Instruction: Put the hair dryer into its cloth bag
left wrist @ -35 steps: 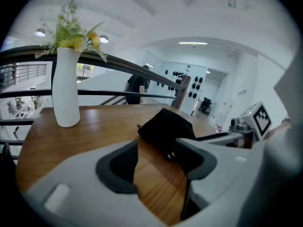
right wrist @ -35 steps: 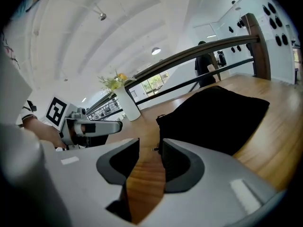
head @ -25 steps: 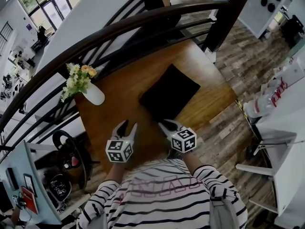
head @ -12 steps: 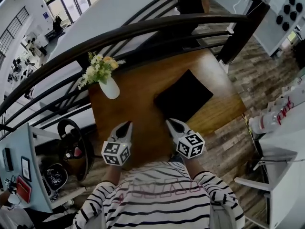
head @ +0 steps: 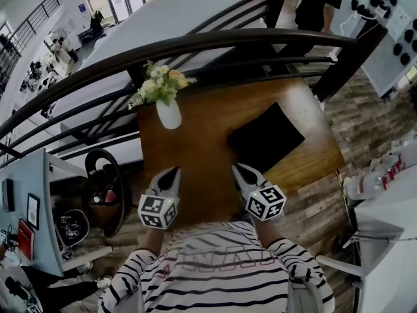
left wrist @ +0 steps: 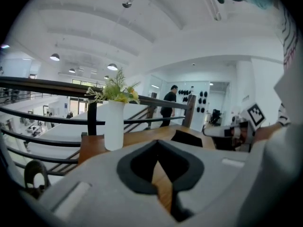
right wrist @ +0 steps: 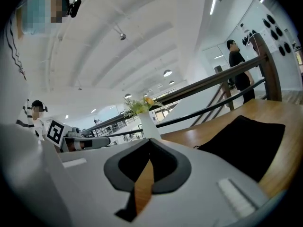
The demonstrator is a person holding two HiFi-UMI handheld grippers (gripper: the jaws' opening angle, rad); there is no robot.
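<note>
A black cloth bag [head: 266,137] lies flat on the right half of the wooden table [head: 195,155]; it also shows in the right gripper view [right wrist: 246,143] and, small, in the left gripper view [left wrist: 187,138]. No hair dryer shows in any view. My left gripper [head: 171,173] hovers over the table's near edge, shut and empty [left wrist: 158,143]. My right gripper [head: 240,169] is beside it, just short of the bag's near corner, also shut with nothing between its fingers [right wrist: 150,143].
A white vase of flowers [head: 169,113] stands at the table's far left. A dark curved railing [head: 195,44] runs behind the table. A person [head: 319,5] stands beyond it. A white table with bottles [head: 384,175] is at the right, and a steering wheel [head: 107,191] at the left.
Both pairs of jaws went from apart to shut, with nothing in them. The head view has swung, so the table and vase sit further right in the picture.
</note>
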